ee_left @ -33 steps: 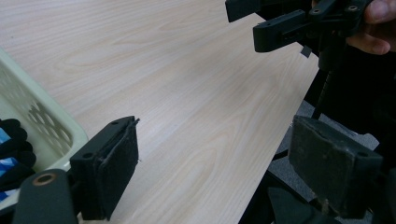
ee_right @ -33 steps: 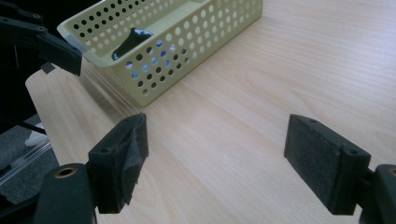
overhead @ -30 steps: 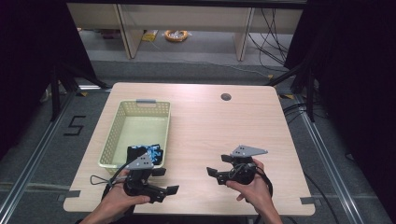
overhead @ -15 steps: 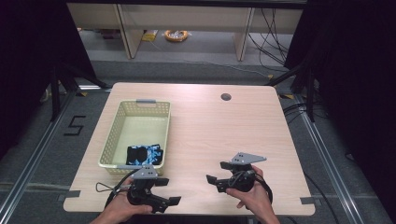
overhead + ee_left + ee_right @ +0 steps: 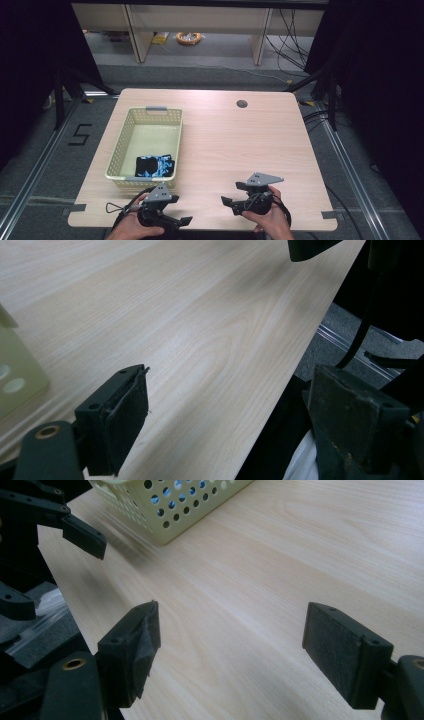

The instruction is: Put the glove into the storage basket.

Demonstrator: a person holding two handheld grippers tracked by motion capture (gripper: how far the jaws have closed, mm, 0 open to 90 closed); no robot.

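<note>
At the table's left side, a pale yellow perforated basket (image 5: 148,142) stands on the light wooden table (image 5: 235,145), and a dark blue-patterned piece of cloth (image 5: 155,166), perhaps a folded sock or glove, lies inside at the end nearest the person. Just in front of that end, at the table's near edge, the left gripper (image 5: 178,222) is held in the person's hand with its jaws spread wide and nothing between them; the left gripper view looks past its pads (image 5: 125,425) across bare wood and over the table edge. Further right, the right gripper (image 5: 231,194) hangs at the near edge too, jaws likewise parted and empty, aimed leftward toward the basket's corner (image 5: 170,510). Judging by this, the cloth is already stowed and both hands sit back from the work, so the placing step looks finished. Any next move would call for little more than lifting clear, or reaching into the basket if the cloth needs settling
</note>
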